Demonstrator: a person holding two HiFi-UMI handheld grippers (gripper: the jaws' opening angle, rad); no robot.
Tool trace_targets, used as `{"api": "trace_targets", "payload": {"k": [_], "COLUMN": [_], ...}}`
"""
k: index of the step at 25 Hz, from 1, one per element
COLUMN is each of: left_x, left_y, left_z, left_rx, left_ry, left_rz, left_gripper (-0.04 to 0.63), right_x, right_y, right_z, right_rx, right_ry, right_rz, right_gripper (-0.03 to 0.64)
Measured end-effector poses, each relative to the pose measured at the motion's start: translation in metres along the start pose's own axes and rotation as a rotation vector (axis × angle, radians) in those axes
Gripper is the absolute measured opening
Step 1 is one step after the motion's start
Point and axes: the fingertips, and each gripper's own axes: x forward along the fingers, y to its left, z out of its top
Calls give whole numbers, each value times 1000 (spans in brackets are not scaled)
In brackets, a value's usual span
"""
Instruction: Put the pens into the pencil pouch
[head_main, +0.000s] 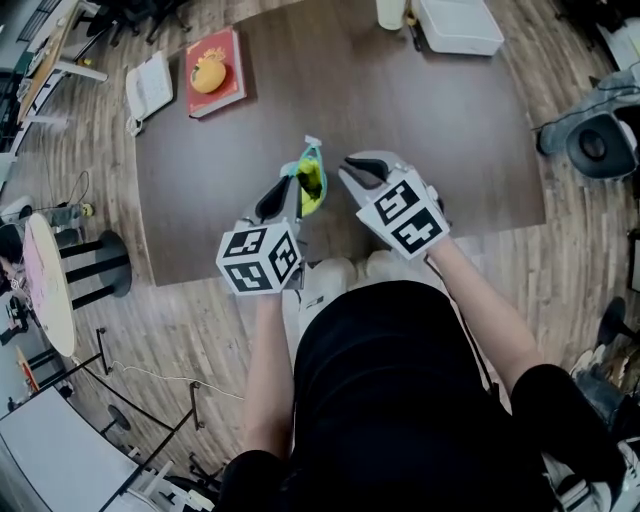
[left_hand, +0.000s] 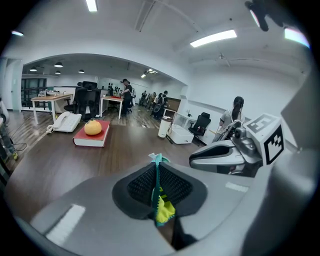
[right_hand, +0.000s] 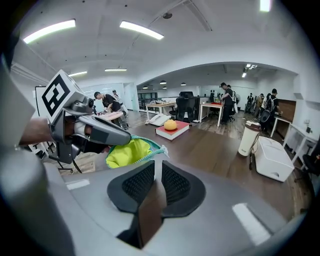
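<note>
Holding the pouch (head_main: 312, 182) steady is the left gripper's (head_main: 298, 186) whole job here. Its jaws are narrow, pinched on the pouch's teal zipper edge, and the pouch hangs at the centre of the head view, over the near side of the table (head_main: 440, 150). The right gripper (head_main: 351, 172) is just right of it, not touching, its jaws drawn together with nothing between them. In the right gripper view the pouch's mouth gapes at the left of the frame with its yellow lining showing, so it looks ready to take a pen; whether any lie inside I cannot tell. No pen is plainly in view. A thin dark thing (head_main: 413, 36) beside the box (head_main: 458, 25) at the top of the head view may be one, but it is too small to be sure. To do the step well, I judge the right gripper should open before it reaches, take a pen near its middle so it does not swing, and bring it end-first along the zipper line into the mouth. The left should grip one lip only, so the opening is not squeezed flat, and tilt that opening toward the right gripper. The likely trouble is thin fabric slipping from the pads or the mouth collapsing, so let go only once most of the pen is inside.
</note>
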Motion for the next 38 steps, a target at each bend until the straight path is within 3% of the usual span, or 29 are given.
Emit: {"api": "trace_targets", "payload": {"k": [12, 38], "left_x": [-16, -29], "left_y": [-8, -27], "left_z": [15, 64], "left_rx": [27, 77], "left_ry": [-46, -181], "left_rz": [-12, -22], "left_gripper": [21, 21], "right_x": [-32, -78], "right_y": [-13, -27], "right_z": [15, 63], "right_rx": [19, -9], "right_ry": [-74, -239], "right_rz": [-74, -117], "right_gripper": [48, 11]}}
